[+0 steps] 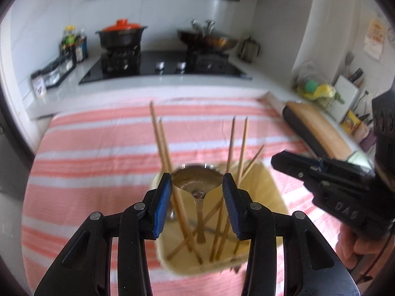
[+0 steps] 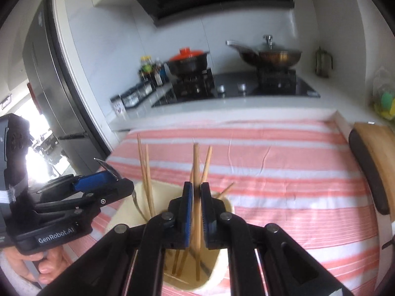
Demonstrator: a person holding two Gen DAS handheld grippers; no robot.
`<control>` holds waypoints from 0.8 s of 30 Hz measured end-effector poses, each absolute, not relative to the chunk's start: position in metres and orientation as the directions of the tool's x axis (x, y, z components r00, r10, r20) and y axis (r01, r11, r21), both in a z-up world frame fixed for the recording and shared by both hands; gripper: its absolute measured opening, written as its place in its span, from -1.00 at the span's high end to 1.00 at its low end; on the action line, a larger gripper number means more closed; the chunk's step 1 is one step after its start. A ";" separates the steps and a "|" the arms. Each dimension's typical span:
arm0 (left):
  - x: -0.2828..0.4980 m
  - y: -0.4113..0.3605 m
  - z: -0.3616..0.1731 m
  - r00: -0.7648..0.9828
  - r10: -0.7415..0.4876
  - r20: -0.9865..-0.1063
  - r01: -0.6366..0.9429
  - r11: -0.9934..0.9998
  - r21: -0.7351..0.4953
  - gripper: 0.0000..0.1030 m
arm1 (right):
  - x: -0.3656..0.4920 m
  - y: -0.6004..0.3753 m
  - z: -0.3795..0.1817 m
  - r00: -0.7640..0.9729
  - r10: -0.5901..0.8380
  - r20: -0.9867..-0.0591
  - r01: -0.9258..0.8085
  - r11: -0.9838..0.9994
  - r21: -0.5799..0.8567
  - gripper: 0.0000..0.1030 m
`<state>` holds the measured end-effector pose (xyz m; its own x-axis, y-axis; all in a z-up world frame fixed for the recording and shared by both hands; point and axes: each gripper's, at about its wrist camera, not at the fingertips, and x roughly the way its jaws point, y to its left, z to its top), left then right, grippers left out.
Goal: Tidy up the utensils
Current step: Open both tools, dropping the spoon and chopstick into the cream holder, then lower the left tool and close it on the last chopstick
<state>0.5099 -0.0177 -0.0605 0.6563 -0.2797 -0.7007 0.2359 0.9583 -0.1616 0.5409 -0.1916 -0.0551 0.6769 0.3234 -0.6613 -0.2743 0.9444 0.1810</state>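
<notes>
Spoon (image 1: 196, 181) between left tool (image 1: 196, 207) pads

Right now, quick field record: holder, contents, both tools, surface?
holder: cream utensil holder, upright on striped cloth
contents: several wooden chopsticks leaning inside
left tool: pads on either side of a metal spoon, bowl up, handle down in the holder
right tool: nearly shut around one chopstick standing in the holder; whether the pads press on it is unclear
background: stove, orange-lidded pot, wok

two close wrist views angled down, sharing the utensil holder (image 1: 261, 197)
</notes>
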 end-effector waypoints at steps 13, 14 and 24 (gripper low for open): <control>0.326 0.022 -0.083 0.705 -0.117 -0.699 0.101 0.993 -0.065 -0.61 | 0.363 -0.236 -0.085 0.712 0.204 -0.672 -0.221 0.973 0.062 -0.07; 0.318 0.023 -0.082 0.710 -0.116 -0.695 0.099 0.993 -0.064 -0.61 | 0.350 -0.239 -0.089 0.708 0.198 -0.678 -0.210 0.975 0.066 -0.07; 0.252 0.030 -0.082 0.747 -0.100 -0.657 0.094 0.995 -0.045 -0.66 | 0.271 -0.251 -0.121 0.710 0.180 -0.681 -0.126 0.984 0.129 -0.07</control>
<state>0.2524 0.0301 -0.0822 0.7471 -0.1002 -0.6571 0.0941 0.9946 -0.0446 0.2711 -0.2507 -0.1211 0.7100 0.1803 -0.6807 -0.1262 0.9836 0.1289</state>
